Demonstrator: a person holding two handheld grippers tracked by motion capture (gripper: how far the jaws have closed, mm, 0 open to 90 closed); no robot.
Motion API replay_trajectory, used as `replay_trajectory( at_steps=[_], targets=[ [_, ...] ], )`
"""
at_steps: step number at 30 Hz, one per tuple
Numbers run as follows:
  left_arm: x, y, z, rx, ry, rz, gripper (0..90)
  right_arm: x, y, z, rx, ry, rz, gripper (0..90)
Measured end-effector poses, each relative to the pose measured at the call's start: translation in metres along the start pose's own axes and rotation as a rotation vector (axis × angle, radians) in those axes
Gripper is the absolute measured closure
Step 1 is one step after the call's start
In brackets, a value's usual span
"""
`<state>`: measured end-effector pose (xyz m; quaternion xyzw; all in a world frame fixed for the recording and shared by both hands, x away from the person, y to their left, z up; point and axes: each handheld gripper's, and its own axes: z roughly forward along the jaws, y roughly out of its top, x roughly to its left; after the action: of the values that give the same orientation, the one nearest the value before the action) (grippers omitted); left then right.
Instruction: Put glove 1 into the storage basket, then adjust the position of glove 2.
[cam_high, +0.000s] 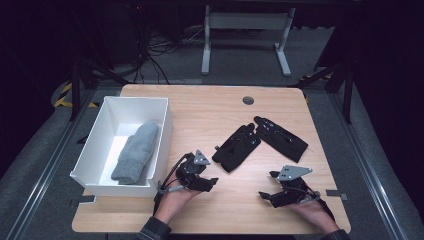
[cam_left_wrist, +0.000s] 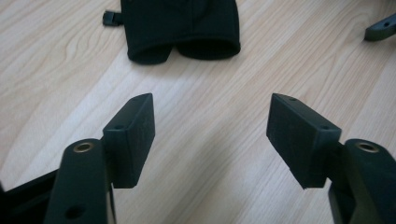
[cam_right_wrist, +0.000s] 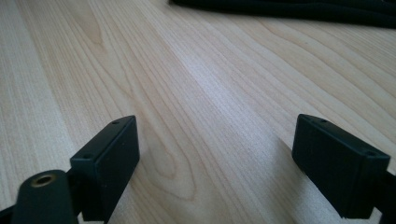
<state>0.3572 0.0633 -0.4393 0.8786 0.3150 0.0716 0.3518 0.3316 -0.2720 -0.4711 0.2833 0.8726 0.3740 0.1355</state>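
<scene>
**Two black gloves wait on the table**

You have two black gloves on the wooden table (cam_high: 210, 112). The near black glove (cam_high: 236, 147) lies in front of your left gripper (cam_high: 212, 181). The far black glove (cam_high: 281, 138) lies just beside it, and their finger ends look like they touch. Both are flat and dark, with small bumps on the fingers.

From the high view you can also see a white box (cam_high: 92, 150) at the left with a grey mitten (cam_high: 136, 152) inside it. Your left gripper view shows the near black glove (cam_left_wrist: 182, 28) up close, with its round cuff opening facing you. Your right gripper view shows a dark glove edge at the top.

Your left gripper (cam_left_wrist: 212, 128) is open, with bare wood between the jaws. Your right gripper (cam_right_wrist: 215, 161) is open wide too, and holds nothing.
</scene>
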Motion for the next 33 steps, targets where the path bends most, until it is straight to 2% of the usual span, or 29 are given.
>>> replay_trajectory(
  at_steps=[3,8,9,11,16,17,19,21,24,26,30,33],
  targets=[
    [0.001,-0.009,0.001,-0.014,0.006,-0.002,31.1,0.000,0.000,0.000,0.000,0.001,-0.001,15.5],
    [0.002,-0.027,0.006,0.027,0.012,0.004,22.9,-0.002,0.001,-0.003,0.011,0.003,0.005,21.2],
    [0.002,-0.030,0.007,0.028,0.020,0.007,21.0,-0.003,0.002,-0.004,0.011,0.004,0.011,21.8],
    [0.003,-0.033,0.007,0.024,0.009,-0.002,16.9,-0.005,0.004,-0.007,-0.001,0.003,0.021,23.3],
    [0.002,-0.039,0.008,0.011,0.008,0.035,8.7,-0.013,0.010,-0.009,-0.004,-0.033,0.025,28.5],
    [0.001,-0.040,0.010,0.007,0.012,0.052,7.0,-0.016,0.012,-0.009,-0.003,-0.034,0.030,31.2],
    [-0.002,-0.042,0.013,0.002,0.020,0.083,1.8,-0.022,0.015,-0.010,-0.009,-0.040,0.032,42.5],
    [-0.003,-0.043,0.014,-0.021,0.025,0.087,0.0,-0.030,0.018,-0.012,-0.009,-0.023,0.056,49.6],
    [-0.003,-0.043,0.014,-0.021,0.026,0.087,0.0,-0.042,0.021,-0.016,-0.017,-0.041,0.072,62.7],
    [-0.003,-0.043,0.014,-0.022,0.025,0.087,0.0,-0.049,0.022,-0.019,-0.029,-0.059,0.081,71.0],
    [-0.003,-0.043,0.014,-0.021,0.025,0.087,0.0,-0.065,0.024,-0.024,-0.034,-0.128,0.097,89.2],
    [-0.003,-0.043,0.014,-0.021,0.026,0.087,0.0,-0.079,0.023,-0.027,-0.038,-0.165,0.118,90.0]
  ],
)
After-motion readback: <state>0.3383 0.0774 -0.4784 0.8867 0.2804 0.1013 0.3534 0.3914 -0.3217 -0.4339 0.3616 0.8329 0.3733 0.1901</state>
